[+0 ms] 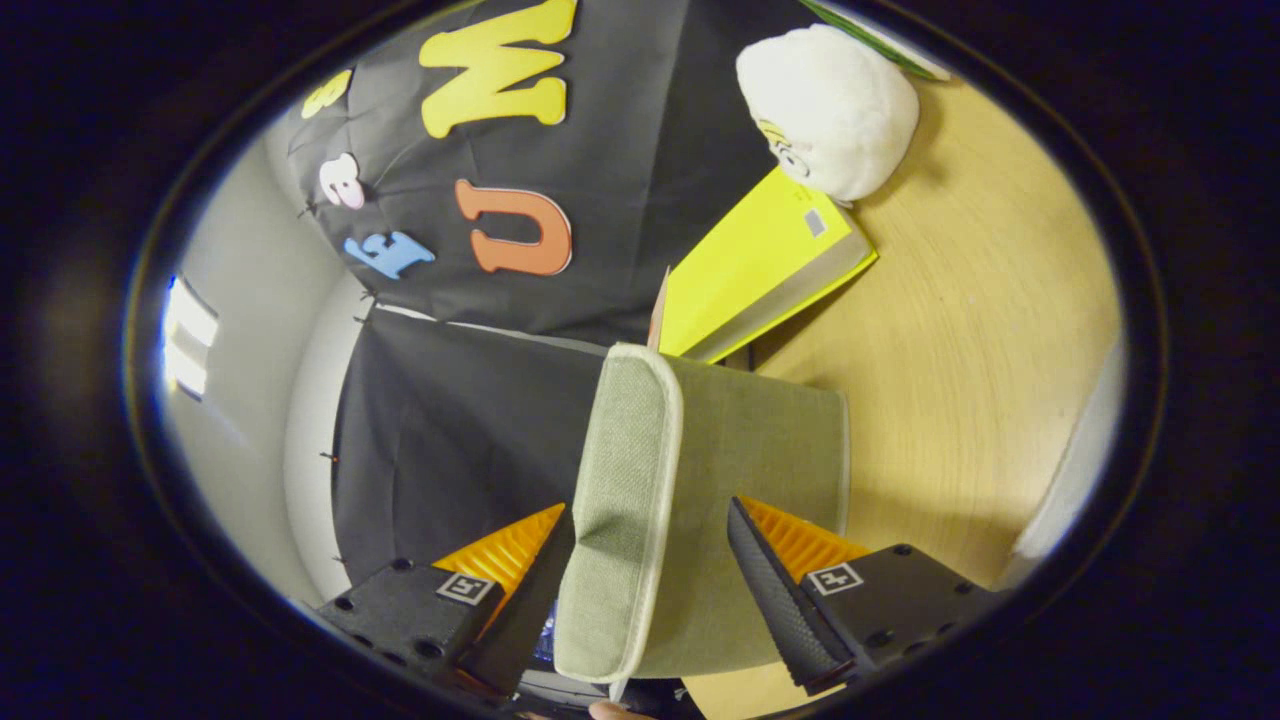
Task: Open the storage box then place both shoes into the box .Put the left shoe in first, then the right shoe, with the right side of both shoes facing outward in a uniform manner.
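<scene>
The storage box (760, 450) is green-grey fabric with pale piping and stands on the wooden table (980, 350). The view is rolled sideways, so the table runs up one side. The box's padded lid (625, 480) lies flat against the box body and reaches in between my fingers. My gripper (650, 505) straddles the lid's edge. One finger (530, 590) sits against the lid's outer face. The other finger (780, 590) lies over the box's side wall, with a gap between it and the lid's rim. The fingers stand wide apart.
A yellow book (760, 265) leans just beyond the box. A white plush toy (830, 110) lies further off on the table. Black cloth (460, 430) hangs behind the box on the lid side, and a pale wall (250, 380) lies past it.
</scene>
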### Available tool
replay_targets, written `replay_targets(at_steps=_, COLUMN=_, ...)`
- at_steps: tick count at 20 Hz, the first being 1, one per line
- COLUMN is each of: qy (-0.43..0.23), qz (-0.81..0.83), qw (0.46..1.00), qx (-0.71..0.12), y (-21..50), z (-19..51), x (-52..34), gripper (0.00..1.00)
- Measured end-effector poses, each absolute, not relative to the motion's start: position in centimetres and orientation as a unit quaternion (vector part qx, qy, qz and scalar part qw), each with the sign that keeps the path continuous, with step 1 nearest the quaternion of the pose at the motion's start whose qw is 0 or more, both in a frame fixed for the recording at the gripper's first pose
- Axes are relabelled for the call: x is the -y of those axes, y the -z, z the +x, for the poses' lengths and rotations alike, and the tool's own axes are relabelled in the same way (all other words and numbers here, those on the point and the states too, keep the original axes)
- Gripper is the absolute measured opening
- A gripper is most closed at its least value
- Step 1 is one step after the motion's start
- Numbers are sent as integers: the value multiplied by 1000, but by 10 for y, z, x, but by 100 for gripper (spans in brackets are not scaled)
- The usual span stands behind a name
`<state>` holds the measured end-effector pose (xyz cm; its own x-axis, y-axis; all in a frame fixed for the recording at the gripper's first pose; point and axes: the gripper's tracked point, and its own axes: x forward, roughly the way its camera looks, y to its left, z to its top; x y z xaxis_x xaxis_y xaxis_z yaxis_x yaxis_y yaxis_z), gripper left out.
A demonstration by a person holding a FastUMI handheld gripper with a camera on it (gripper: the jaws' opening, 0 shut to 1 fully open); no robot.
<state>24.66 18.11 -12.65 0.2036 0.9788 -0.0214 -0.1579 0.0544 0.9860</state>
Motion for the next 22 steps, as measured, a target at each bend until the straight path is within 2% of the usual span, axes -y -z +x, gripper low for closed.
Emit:
replay_targets(at_steps=2, qy=-490, qz=477, qw=606, qx=-406, y=118, z=243, x=-186, gripper=93)
replay_targets(at_steps=3, qy=-493, qz=465, qw=611, qx=-408, y=118, z=242, x=-187, gripper=84)
replay_targets(at_steps=4, qy=-492, qz=461, qw=615, qx=-410, y=119, z=241, x=-186, gripper=69)
replay_targets(at_steps=6, qy=-486, qz=462, qw=620, qx=-408, y=114, z=245, x=-181, gripper=63)
replay_targets(at_steps=10, qy=-460, qz=461, qw=642, qx=-405, y=103, z=246, x=-175, gripper=28)
replay_targets(at_steps=14, qy=-430, qz=433, qw=682, qx=-404, y=83, z=235, x=-168, gripper=9)
replay_targets(at_steps=22, qy=-374, qz=397, qw=734, qx=-404, y=20, z=231, x=-190, gripper=7)
